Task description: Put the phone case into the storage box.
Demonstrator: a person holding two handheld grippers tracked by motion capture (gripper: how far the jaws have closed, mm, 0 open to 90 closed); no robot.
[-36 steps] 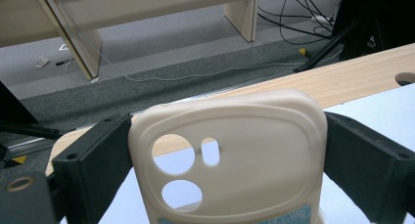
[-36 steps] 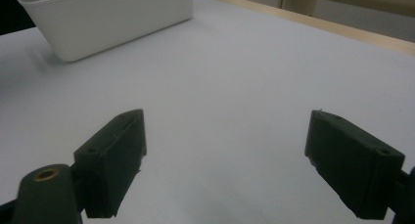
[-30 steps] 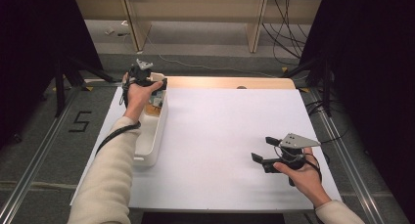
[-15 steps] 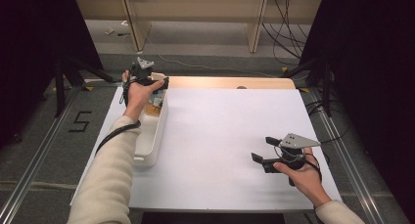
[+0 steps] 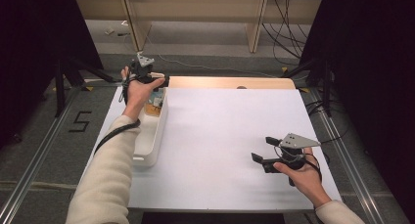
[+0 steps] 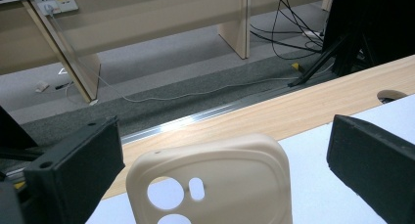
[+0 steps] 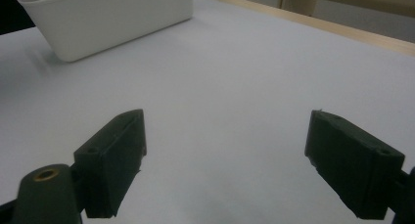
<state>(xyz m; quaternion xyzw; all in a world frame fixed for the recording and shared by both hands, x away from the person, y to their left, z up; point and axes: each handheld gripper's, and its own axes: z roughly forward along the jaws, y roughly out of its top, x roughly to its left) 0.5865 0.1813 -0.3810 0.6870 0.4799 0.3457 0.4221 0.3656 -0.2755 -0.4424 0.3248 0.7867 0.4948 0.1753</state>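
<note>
In the left gripper view, a cream-coloured soft plastic phone case [image 6: 215, 182] with round camera cut-outs stands upright between the two black jaws of the left claw [image 6: 225, 170]. The jaws are spread as wide as they go, having just finished opening, and a gap shows on each side of the case, so neither pad presses on it. In the high view the left claw [image 5: 155, 83] hangs over the far end of a long white plastic bin [image 5: 151, 136] at the left edge of the white-topped table [image 5: 230, 126]; the case sits at that end, though its lower part is hidden and what bears it cannot be told. Something small and orange-brown [image 5: 152, 109] lies in the bin just under the hand.

The right claw [image 5: 262, 153] rests low over the near right part of the table, well apart from the bin, its jaws wide open with only bare table top between them [image 7: 225, 150].

Beyond the white top runs a strip of pale wood [image 5: 230, 82] with a round hole [image 5: 241, 87], then grey floor with cables [image 5: 215, 67]
</note>
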